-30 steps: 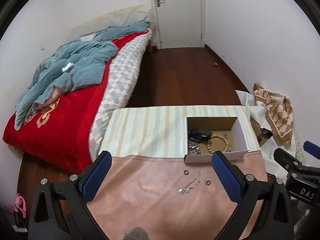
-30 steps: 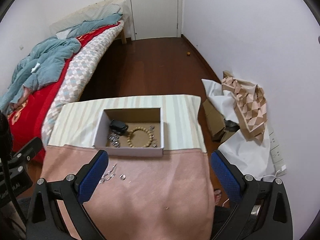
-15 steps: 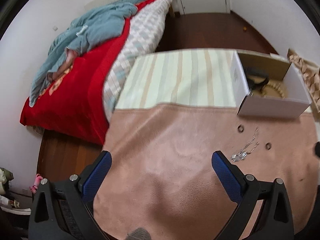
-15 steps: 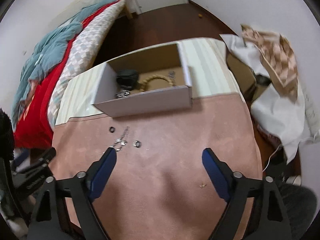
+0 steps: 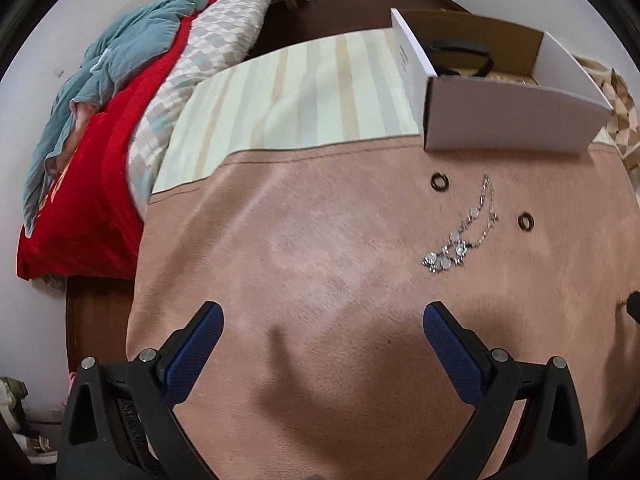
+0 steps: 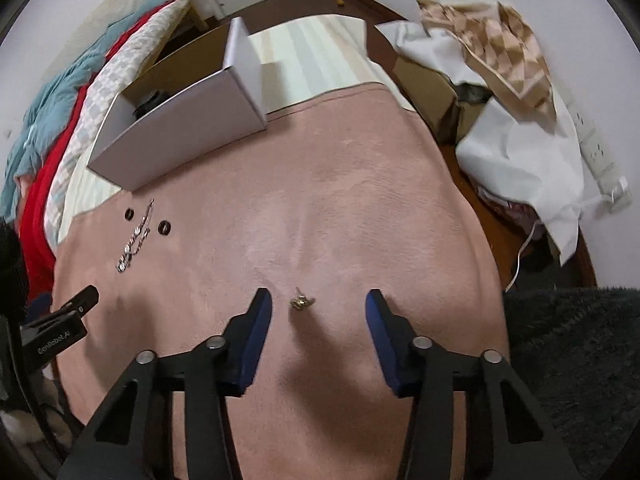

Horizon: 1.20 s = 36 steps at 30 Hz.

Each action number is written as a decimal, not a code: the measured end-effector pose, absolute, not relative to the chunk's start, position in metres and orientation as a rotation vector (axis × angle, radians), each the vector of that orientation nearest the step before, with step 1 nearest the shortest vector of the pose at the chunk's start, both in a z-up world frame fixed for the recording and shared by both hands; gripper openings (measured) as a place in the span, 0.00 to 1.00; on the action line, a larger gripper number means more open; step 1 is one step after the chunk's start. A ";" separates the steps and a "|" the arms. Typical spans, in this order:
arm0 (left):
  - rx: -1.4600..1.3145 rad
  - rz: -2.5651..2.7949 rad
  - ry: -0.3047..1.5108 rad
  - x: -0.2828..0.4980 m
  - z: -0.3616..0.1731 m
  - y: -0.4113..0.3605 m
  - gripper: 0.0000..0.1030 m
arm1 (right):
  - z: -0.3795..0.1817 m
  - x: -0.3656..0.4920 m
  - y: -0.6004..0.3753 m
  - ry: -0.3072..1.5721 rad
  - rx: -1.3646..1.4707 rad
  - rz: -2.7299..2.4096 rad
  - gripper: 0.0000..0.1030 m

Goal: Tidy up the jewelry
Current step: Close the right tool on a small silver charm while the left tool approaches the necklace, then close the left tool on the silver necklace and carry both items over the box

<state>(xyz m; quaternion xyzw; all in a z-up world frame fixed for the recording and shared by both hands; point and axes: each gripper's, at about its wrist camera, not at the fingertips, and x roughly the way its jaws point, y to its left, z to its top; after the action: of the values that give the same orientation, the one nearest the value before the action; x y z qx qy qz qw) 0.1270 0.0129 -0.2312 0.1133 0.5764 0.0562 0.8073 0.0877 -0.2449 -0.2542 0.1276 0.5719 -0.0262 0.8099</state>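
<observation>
A white cardboard box (image 5: 504, 124) with jewelry inside stands at the back of the pink cloth (image 5: 320, 280); it also shows in the right wrist view (image 6: 180, 136). A silver chain (image 5: 464, 236) lies in front of it between two dark rings (image 5: 439, 181) (image 5: 526, 222); the chain (image 6: 134, 240) and rings (image 6: 164, 227) show left in the right wrist view. A small gold earring (image 6: 301, 301) lies just ahead of my right gripper (image 6: 319, 308), between its open fingertips. My left gripper (image 5: 322, 322) is open and empty, low over bare cloth left of the chain.
A bed with red and blue-grey covers (image 5: 100, 92) runs along the left. A striped cloth (image 5: 300, 92) covers the table's far part. White fabric and a checked bag (image 6: 504, 52) lie on the floor at the right. A dark furry thing (image 6: 572, 360) is at the lower right.
Both grippers have dropped lower and closer to the pink cloth. The right gripper has come down over the small gold earring and its jaws are narrower.
</observation>
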 end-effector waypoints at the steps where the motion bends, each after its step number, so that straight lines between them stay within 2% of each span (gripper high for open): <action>1: 0.243 0.120 1.236 0.126 -0.232 0.013 0.99 | -0.257 0.088 -0.240 1.222 0.249 -0.053 0.40; 7: 0.242 0.115 1.250 0.124 -0.235 0.012 0.99 | -0.261 0.086 -0.226 1.190 0.179 -0.045 0.26; 9: 0.241 0.110 1.251 0.125 -0.235 0.011 0.99 | -0.261 0.085 -0.225 1.184 0.169 -0.044 0.11; 10: 0.242 0.105 1.251 0.125 -0.235 0.010 0.99 | -0.261 0.084 -0.224 1.182 0.169 -0.040 0.09; 24: 0.090 -0.053 1.306 0.145 -0.249 0.006 0.98 | -0.251 0.086 -0.238 1.146 0.252 -0.045 0.09; 27: 0.109 -0.084 1.301 0.149 -0.250 0.000 0.92 | -0.252 0.087 -0.242 1.148 0.272 -0.049 0.09; 28: 0.115 -0.090 1.305 0.150 -0.251 -0.002 0.89 | -0.252 0.088 -0.243 1.149 0.275 -0.051 0.09; 29: 0.119 -0.102 1.307 0.151 -0.252 -0.004 0.80 | -0.253 0.088 -0.244 1.150 0.278 -0.053 0.09; 33: 0.111 -0.145 1.293 0.153 -0.250 -0.011 0.62 | -0.255 0.089 -0.248 1.155 0.290 -0.053 0.09; 34: 0.117 -0.152 1.283 0.154 -0.248 -0.012 0.51 | -0.255 0.089 -0.249 1.155 0.292 -0.052 0.09; 35: 0.122 -0.161 1.276 0.154 -0.247 -0.014 0.33 | -0.255 0.089 -0.249 1.156 0.294 -0.051 0.09; 36: 0.134 -0.175 1.272 0.154 -0.245 -0.017 0.23 | -0.255 0.089 -0.250 1.156 0.296 -0.050 0.09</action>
<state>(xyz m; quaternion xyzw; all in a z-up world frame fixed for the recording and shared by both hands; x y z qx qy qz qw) 0.1542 -0.0174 -0.2448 0.0622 0.5929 -0.0815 0.7987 0.0890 -0.2496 -0.2549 0.1394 0.5444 -0.0234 0.8268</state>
